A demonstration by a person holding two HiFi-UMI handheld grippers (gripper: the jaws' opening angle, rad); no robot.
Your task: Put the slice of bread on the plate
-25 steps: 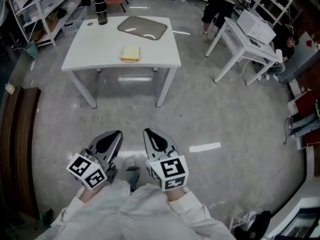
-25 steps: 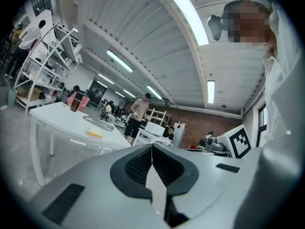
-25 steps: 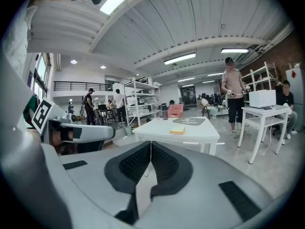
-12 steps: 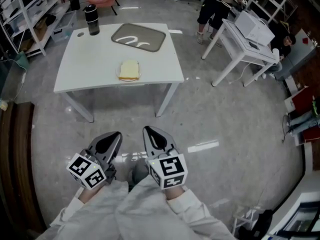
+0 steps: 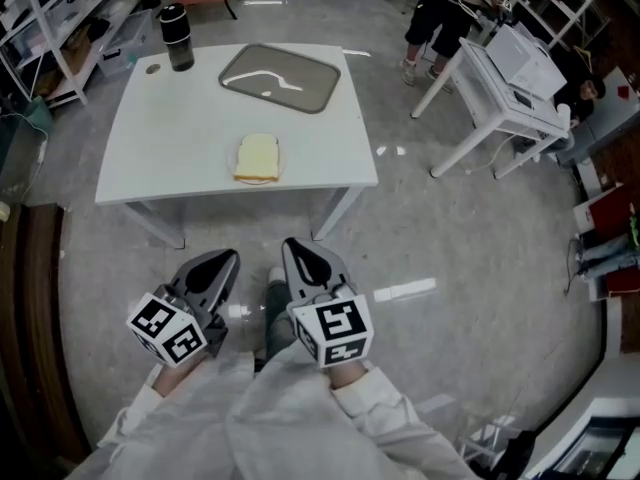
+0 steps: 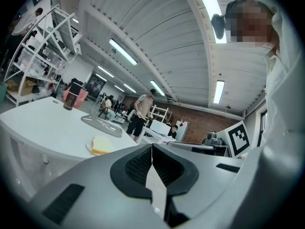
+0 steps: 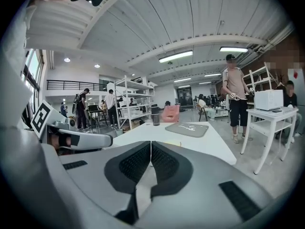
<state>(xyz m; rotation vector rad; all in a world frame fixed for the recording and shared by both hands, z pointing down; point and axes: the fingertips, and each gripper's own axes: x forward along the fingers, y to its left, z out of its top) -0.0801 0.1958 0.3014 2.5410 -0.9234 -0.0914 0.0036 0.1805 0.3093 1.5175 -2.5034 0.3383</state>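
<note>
A slice of bread (image 5: 258,155) lies on what looks like a small white plate (image 5: 240,164) near the front edge of the white table (image 5: 170,138). The left gripper view shows the bread (image 6: 101,145) ahead and to the left. My left gripper (image 5: 226,258) and right gripper (image 5: 293,245) are side by side over the floor, short of the table and pointing toward it. Both are shut with nothing between the jaws, the pads meeting in the left gripper (image 6: 152,149) and the right gripper (image 7: 151,147).
A grey tray (image 5: 280,78) and a black bottle (image 5: 178,36) stand at the table's far side. A second white table (image 5: 510,78) with a white box is to the right, and a person (image 5: 450,8) stands beside it. Shelves (image 5: 60,18) line the left.
The white table has come nearer in the head view as both grippers moved forward toward it. Both stayed shut and empty.
</note>
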